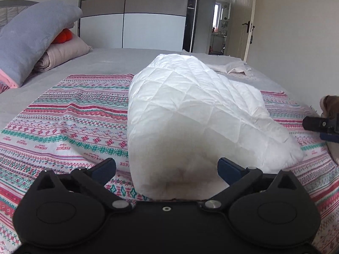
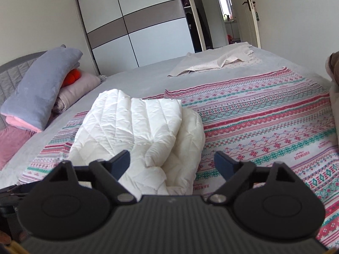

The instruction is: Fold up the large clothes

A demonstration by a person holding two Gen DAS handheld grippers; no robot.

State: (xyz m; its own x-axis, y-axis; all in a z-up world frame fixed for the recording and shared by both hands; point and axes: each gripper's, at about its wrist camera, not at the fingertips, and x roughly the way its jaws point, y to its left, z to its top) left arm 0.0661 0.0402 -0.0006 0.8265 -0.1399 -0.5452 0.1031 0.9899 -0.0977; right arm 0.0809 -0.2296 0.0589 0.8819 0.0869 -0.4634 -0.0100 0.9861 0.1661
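The folded white quilt (image 1: pixel 190 110) lies on a patterned sheet (image 1: pixel 70 122) spread over the bed (image 1: pixel 110 61). The left claw (image 1: pixel 166 168) hangs wide open just before the quilt's near end, pads clear of it. The right claw (image 2: pixel 171 160) is also wide open, empty, over the quilt's near right corner. Pillows (image 2: pixel 40 86) are stacked at the headboard, and a pale cloth (image 2: pixel 214 61) lies at the far edge.
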